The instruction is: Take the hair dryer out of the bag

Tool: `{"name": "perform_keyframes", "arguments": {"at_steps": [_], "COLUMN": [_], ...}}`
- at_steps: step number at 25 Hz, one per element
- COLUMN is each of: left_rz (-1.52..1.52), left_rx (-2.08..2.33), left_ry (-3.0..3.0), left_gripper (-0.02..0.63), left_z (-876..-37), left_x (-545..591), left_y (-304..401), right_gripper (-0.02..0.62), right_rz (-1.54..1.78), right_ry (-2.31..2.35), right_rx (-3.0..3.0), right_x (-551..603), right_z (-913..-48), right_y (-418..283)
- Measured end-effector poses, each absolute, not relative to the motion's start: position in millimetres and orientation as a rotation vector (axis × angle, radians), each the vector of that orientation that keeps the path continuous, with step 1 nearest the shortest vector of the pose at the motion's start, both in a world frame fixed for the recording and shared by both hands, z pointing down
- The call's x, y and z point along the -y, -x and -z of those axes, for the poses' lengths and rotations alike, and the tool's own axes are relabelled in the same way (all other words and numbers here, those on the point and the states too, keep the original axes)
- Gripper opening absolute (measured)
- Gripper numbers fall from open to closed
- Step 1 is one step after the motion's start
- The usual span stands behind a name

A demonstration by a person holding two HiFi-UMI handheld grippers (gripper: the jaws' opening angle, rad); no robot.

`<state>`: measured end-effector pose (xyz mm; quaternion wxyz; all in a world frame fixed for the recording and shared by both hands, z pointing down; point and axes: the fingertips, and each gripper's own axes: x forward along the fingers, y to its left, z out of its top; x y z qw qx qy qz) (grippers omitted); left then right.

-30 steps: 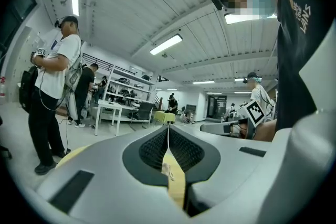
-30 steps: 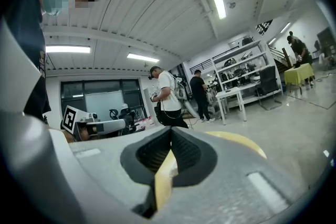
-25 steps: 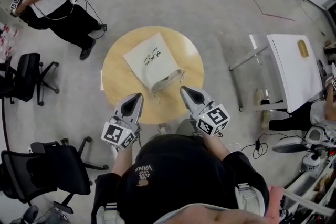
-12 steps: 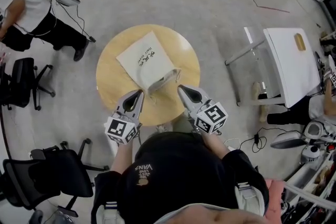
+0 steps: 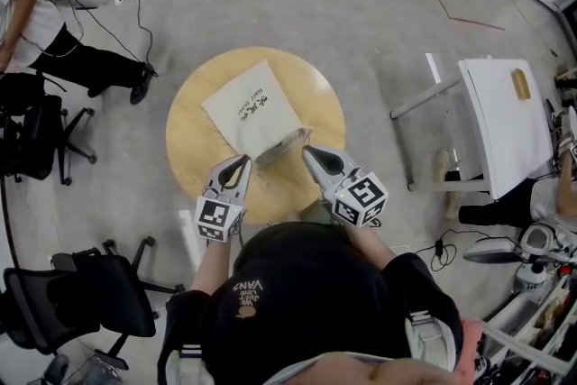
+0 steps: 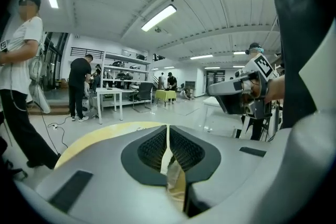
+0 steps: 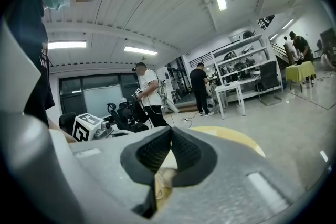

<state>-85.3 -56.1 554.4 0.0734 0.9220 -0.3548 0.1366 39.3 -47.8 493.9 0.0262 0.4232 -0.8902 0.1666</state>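
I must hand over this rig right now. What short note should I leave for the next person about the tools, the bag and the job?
The bag lies flat on the round table, its open end toward you.
The left tool is shut, by the left corner of that opening.
The right tool is shut, by the right corner.
The hair dryer is not in sight, presumably inside.
Done: nothing visible yet.
Left: open the bag and pull the hair dryer out.
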Motion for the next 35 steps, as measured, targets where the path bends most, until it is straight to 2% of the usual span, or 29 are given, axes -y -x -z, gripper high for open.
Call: {"name": "perform_keyframes", "arguments": {"at_steps": [2,5,12,25,31,35], "left_rz": [-0.469,-0.555,-0.789,-1.148,-1.214,-1.213], "left_rx": [1.062,1.070,1.022,1.002,0.984,0.969], "left_ry": [-2.756,-2.735,-2.744,-2.707,-2.717,-2.716], "left_gripper": [0.026,0.126,0.178,0.192,0.190,0.164], "left_z": [-566.7,-583.5,-614.7,-669.5,-676.7,-677.3], "left_x": [58.0,63.0,68.4,80.8,87.0,90.4], "left_y": [83.0,81.2,72.5,61.6,57.0,53.8], "right_gripper": [-0.002,-0.002,-0.002,-0.002,-0.001,0.000], "right_rz": [-0.520,-0.536,-0.565,-0.557,-0.556,-0.536], "right_ry": [-1.291,-1.270,-1.233,-1.148,-1.085,-1.026], "right_rx": [2.748,2.740,2.724,2.708,2.696,2.687], "right_x": [51.0,56.0,66.3,77.1,80.8,83.7], "right_z": [-497.9,-504.2,-515.9,-534.3,-545.7,-554.0], "right_y": [-40.0,-41.1,-44.1,-48.2,-42.9,-35.6]}}
